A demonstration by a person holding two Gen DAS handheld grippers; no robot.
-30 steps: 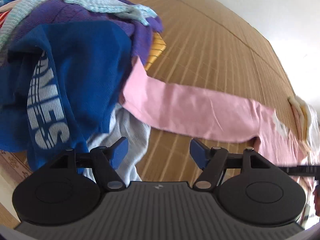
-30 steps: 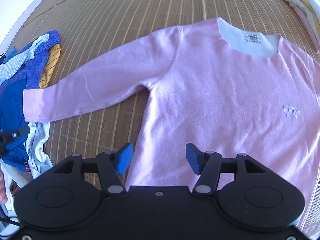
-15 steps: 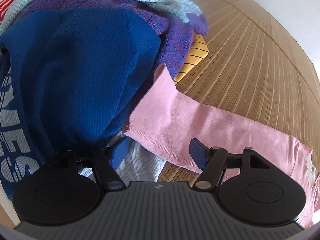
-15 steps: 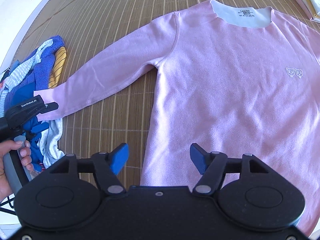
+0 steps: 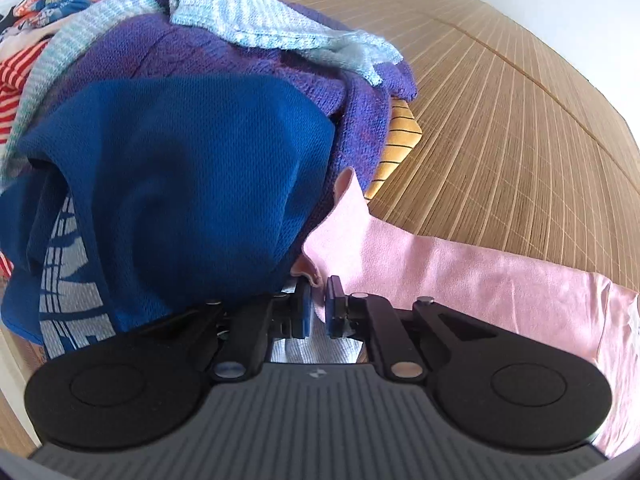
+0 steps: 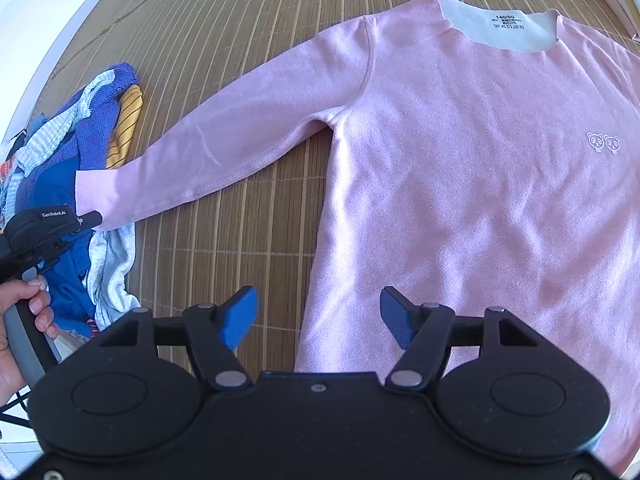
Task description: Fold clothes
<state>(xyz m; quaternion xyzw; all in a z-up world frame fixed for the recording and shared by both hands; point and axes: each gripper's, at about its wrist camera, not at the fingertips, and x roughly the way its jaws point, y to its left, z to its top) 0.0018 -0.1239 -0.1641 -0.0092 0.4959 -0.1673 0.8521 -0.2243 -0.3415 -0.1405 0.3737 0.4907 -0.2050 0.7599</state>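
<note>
Bamboo mat (image 6: 248, 40), left gripper (image 5: 317, 312) clamping pink sweatshirt (image 6: 460, 152) cuff.

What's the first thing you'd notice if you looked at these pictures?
The big pink sweatshirt spread flat on the bamboo mat, two tiny panda faces on its chest. The left tool pinches the sweatshirt's sleeve cuff, right beside a messy pile of clothes topped by a blue mesh jersey. The right tool hangs open above the sweatshirt's lower edge.
</note>
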